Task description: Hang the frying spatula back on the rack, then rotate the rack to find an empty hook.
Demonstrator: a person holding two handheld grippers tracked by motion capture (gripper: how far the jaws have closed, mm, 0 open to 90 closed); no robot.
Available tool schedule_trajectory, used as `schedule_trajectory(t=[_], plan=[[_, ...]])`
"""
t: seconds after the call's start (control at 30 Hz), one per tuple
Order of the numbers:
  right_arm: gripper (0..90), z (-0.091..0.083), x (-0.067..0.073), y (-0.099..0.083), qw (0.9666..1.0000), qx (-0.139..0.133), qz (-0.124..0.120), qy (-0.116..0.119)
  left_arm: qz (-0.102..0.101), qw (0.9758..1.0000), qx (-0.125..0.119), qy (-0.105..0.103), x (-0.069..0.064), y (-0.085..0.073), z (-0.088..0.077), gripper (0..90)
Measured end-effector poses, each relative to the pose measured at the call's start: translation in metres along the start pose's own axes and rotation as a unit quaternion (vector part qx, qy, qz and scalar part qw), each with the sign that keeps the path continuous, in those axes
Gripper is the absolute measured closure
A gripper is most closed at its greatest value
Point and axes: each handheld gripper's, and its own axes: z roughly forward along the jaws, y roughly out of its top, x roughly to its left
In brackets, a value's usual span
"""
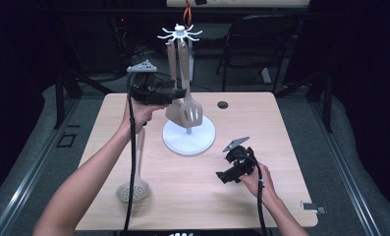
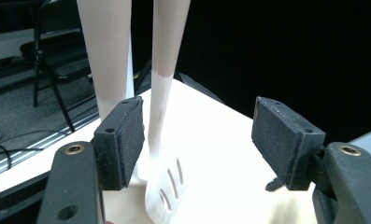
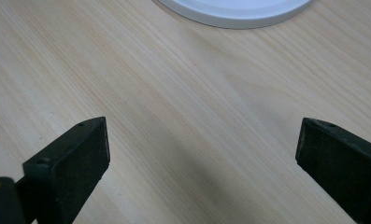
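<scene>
A white utensil stand (image 1: 188,137) with a hook crown (image 1: 179,33) is at the table's middle back. From it hang a beige slotted spatula (image 1: 191,112) and a second beige utensil (image 1: 171,59). My left gripper (image 1: 180,93) is held up at the spatula from the left, open. In the left gripper view the spatula handle (image 2: 167,56) hangs between the jaws of the left gripper (image 2: 199,135), close to the left pad (image 2: 129,140) and well apart from the right one. The second handle (image 2: 106,46) hangs behind. My right gripper (image 1: 222,176) rests low over the wood, open (image 3: 202,154), nothing between its jaws.
A beige skimmer (image 1: 132,191) lies on the table (image 1: 261,196) at the front left. The stand's base rim (image 3: 234,11) lies just ahead of the right jaws. A cable hole (image 1: 223,104) is behind the stand, a small metal clip (image 1: 313,206) at the front right corner, a chair (image 1: 261,44) beyond.
</scene>
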Motion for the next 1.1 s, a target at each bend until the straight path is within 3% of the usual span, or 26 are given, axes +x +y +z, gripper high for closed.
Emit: schedule_trajectory(t=[0.13,0.33,0.57,0.8,1.1], plan=[[3.1,0.001,0.000,0.000,1.0000,0.004,-0.002,0.002,0.004,0.9998,-0.001,0.018,0.003,-0.001,-0.010,40.0],[3.5,0.001,0.000,0.000,1.0000,0.003,-0.002,-0.002,-0.008,0.9980,-0.033,0.053,0.016,0.004,-0.031,62.3],[4.1,0.002,-0.001,0.000,1.0000,0.008,-0.004,-0.002,0.004,0.9928,-0.060,0.103,0.021,0.024,-0.045,88.7],[4.2,0.002,-0.001,-0.001,0.9999,0.012,-0.007,-0.003,0.024,0.9883,-0.078,0.129,0.022,0.046,-0.050,90.0],[4.2,0.004,-0.001,0.000,0.9999,0.013,-0.011,0.000,0.038,0.9869,-0.094,0.126,0.020,0.066,-0.051,90.0]])
